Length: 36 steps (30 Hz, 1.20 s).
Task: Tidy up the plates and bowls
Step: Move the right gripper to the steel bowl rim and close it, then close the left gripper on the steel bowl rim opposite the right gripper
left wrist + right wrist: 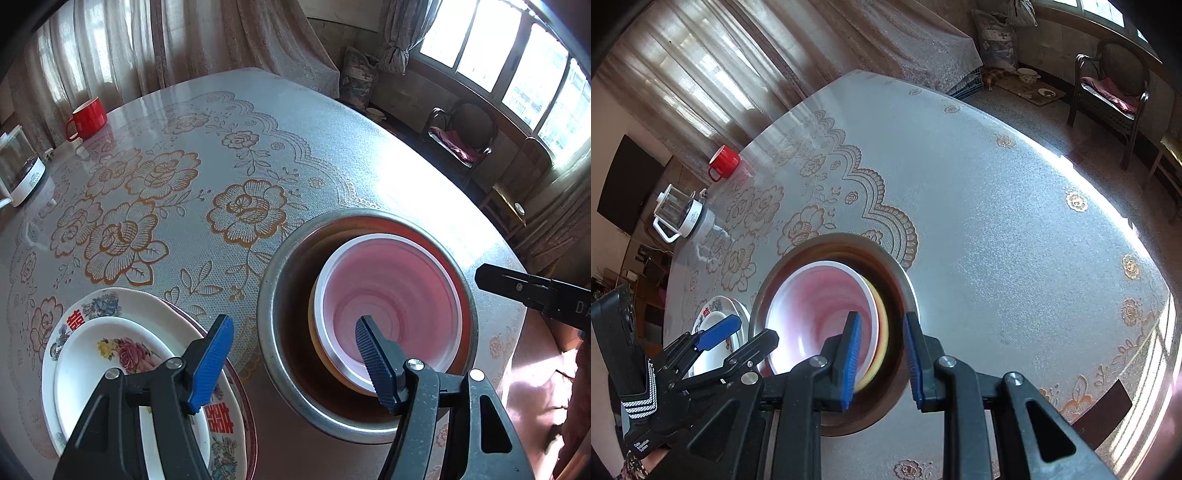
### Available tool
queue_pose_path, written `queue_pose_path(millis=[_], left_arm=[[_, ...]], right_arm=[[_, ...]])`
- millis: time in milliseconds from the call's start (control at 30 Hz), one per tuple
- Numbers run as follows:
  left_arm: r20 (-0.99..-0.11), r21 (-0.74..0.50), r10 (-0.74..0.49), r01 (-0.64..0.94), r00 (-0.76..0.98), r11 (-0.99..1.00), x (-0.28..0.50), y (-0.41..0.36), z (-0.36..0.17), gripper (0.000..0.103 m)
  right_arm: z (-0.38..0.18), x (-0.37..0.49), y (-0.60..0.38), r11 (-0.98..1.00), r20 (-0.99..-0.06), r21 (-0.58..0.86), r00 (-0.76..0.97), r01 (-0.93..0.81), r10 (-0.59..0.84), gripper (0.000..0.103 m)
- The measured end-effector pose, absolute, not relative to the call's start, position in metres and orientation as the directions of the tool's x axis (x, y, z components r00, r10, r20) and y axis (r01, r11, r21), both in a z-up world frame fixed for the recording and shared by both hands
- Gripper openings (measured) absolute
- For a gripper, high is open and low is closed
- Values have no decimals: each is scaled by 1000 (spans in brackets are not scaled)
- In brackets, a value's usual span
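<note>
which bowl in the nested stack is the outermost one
The metal bowl, grey and widest, sits directly on the table. The pink bowl with its white rim and a yellowish bowl beneath it nest inside.

Dull metal basin, probably steel

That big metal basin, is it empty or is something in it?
Not empty. The metal basin holds a pink bowl with a white rim, nested in a yellowish dish whose edge shows beside it.
</note>
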<state>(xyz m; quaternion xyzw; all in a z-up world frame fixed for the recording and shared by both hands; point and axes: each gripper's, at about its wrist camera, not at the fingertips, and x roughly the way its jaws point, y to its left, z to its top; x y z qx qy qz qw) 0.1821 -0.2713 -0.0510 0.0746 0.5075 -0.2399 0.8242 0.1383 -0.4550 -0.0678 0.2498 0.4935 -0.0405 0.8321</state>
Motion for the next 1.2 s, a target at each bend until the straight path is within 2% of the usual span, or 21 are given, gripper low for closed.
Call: queue_pose_path(millis=[600,1200], left_arm=[[-876,-112,-304,455,374,884,180,-266,-54,71],[-874,-119,-290,407,391,906,192,-260,-55,71]], right_arm=[[-83,139,-471,857,-853,364,500,366,149,24],[-110,155,-463,871,-876,366,437,329,203,24]])
